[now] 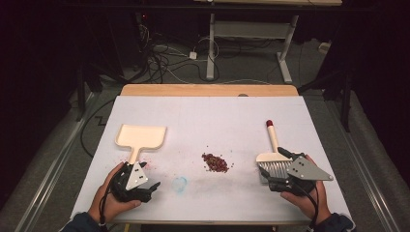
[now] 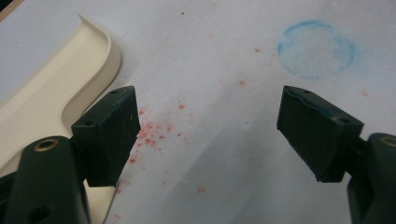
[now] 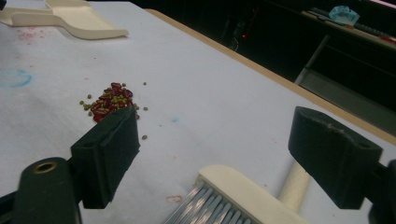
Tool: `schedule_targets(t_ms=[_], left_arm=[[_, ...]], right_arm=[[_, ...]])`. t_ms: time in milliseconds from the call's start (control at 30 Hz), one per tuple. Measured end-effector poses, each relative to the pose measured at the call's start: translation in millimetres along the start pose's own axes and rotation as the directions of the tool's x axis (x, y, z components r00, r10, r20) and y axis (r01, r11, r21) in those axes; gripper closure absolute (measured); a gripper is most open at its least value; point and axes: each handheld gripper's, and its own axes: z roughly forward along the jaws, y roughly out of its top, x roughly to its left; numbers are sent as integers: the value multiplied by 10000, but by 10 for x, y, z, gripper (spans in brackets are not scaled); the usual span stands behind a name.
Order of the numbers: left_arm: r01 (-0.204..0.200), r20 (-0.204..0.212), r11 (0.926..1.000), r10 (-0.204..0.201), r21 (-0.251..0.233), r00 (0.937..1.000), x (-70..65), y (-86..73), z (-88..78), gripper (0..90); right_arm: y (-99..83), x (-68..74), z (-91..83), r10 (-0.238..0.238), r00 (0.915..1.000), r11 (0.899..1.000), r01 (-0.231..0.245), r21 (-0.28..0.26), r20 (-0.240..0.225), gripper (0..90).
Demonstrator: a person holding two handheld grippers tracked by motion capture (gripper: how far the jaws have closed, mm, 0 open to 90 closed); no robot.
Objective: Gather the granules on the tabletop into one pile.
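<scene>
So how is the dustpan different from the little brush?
The dustpan is a wide, flat tray with a short handle; the brush is narrow, with grey bristles and a long handle tipped red. The dustpan lies by the left gripper, the brush by the right gripper. Both are cream-coloured and lie flat, ungripped.

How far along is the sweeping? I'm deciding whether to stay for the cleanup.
Barely started. Nothing looks done: the bean pile lies unswept mid-table and the dustpan holds nothing. In hand: the right gripper hangs open over the brush, not yet gripping it; the left gripper is open beside the dustpan's handle. Left: grasping both tools, sweeping the beans into the pan.
</scene>
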Motion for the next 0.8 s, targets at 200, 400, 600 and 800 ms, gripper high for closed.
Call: schedule_targets(t_ms=[200,400,600,800], left_arm=[[-39,0,10000,39,49,10000,-2,9,19,202],[-55,-46,10000,55,-53,10000,-18,22,-2,202],[-125,-14,9999,124,-55,9999,-36,21,-9,202],[-84,-56,9999,83,-119,9999,-25,21,-10,197]], right_arm=[[-108,11,0,-55,10000,9999,54,159,19,159],[-282,17,-42,-88,9995,9990,73,451,319,159],[-237,18,-71,-143,9991,9995,131,296,395,160],[-224,19,-77,-244,9983,9994,231,255,526,159]])
